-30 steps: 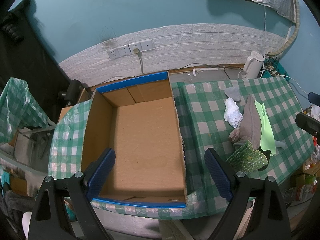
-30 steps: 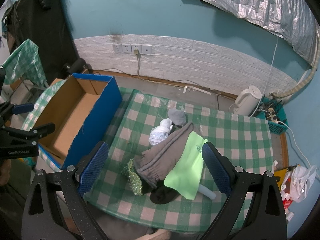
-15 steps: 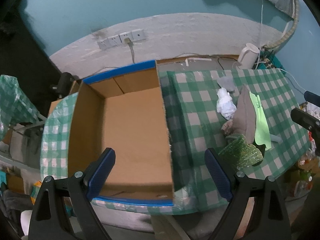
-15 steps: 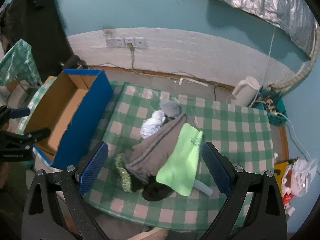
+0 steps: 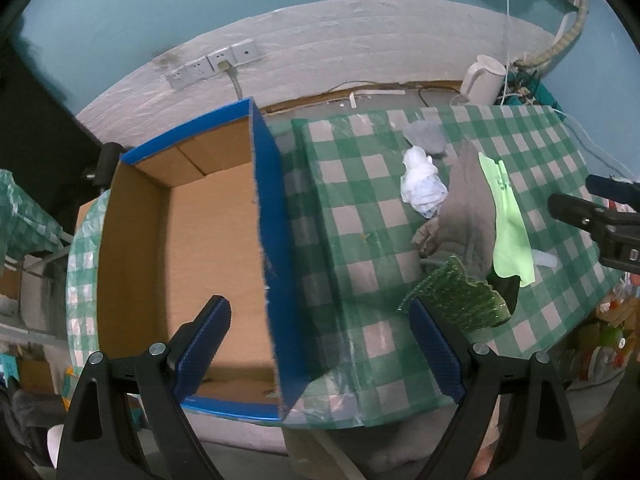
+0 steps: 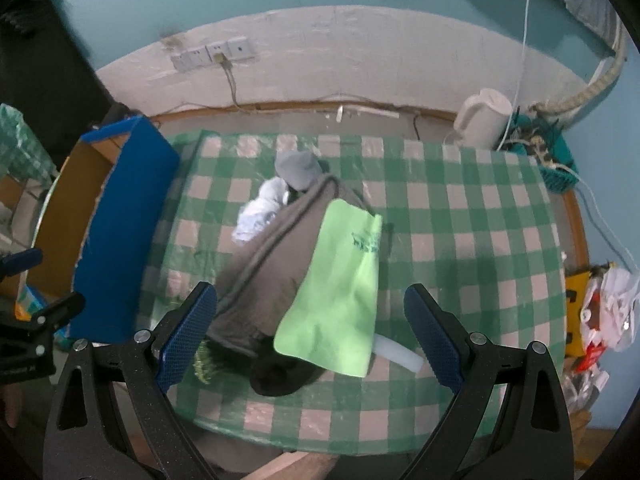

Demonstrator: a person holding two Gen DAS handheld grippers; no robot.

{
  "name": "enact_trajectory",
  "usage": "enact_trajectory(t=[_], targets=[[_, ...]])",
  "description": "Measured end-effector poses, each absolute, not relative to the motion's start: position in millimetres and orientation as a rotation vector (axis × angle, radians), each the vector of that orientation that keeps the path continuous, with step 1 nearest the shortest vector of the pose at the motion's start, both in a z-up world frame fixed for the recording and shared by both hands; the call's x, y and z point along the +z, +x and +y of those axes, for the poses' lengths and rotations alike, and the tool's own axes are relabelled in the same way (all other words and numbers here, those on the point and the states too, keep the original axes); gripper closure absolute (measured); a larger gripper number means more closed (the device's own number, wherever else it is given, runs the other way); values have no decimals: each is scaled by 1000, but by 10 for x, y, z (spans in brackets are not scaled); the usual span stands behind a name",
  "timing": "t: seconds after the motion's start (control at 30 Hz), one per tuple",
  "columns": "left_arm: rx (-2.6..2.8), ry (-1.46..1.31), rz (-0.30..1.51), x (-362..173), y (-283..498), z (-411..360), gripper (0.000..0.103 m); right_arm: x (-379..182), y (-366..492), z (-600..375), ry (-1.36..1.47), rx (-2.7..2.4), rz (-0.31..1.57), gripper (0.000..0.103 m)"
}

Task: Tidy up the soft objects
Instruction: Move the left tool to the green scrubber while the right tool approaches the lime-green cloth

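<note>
Here, your soft things sit in one heap (image 6: pixel 304 264) on the near middle of the tabletop (image 6: pixel 460 240), which wears a green checked cloth. A grey garment (image 6: pixel 272 264) runs through the heap, with a lime cloth (image 6: pixel 340 284) draped over its right side. At the far end lie a white wad (image 6: pixel 260 212) and a small grey piece (image 6: pixel 298 168), both touching the garment. At the near end a black item (image 6: pixel 280 372) pokes out beneath, a sparkly green piece (image 5: pixel 460 300) lies on the left, and a pale tube (image 6: pixel 398 354) sticks out on the right.

The heap's near end is close to the tabletop's front edge. To its right the cloth is bare all the way to the right edge; behind it there is bare cloth up to the far edge. On the left, a strip of bare cloth separates the heap from the box (image 5: pixel 276 240), an open carton with blue outer walls and nothing visible inside.

Your right gripper (image 6: pixel 310 344) hangs above the heap's near end with jaws wide, holding and touching nothing. Your left gripper (image 5: pixel 320 348) hangs over the box's right wall, jaws equally wide and holding nothing, one finger over the box, the other over the cloth near the sparkly piece.
</note>
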State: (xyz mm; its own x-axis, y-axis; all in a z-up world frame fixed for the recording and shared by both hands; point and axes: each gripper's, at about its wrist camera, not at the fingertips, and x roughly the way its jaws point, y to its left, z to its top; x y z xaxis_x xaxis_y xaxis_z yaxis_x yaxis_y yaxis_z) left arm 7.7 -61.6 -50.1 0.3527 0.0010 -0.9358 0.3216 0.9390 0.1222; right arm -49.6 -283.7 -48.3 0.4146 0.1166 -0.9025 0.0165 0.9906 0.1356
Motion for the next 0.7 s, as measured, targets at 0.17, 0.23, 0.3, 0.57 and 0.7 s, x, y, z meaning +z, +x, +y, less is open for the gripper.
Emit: enact_trajectory(t=[0.17,0.23,0.3,0.57,0.7], targets=[[-227,303,1227,-611,91,-763,11,-729,-413,-2958,142,51,1210,8],[-231,302,1242,-675,97,-828,11,-834,-387,-3009,151,48,1241,8],[-231,304,1259,-750,99,-890,11,-936,-367,-3061,164,49,1268,8],[-246,237,1316,-964,107,-1000,11,-1241,-342,-3188,190,56,1326,8],[-260,195,1326,-960,105,-1095,11,-1294,-330,-3194,179,49,1335,8]])
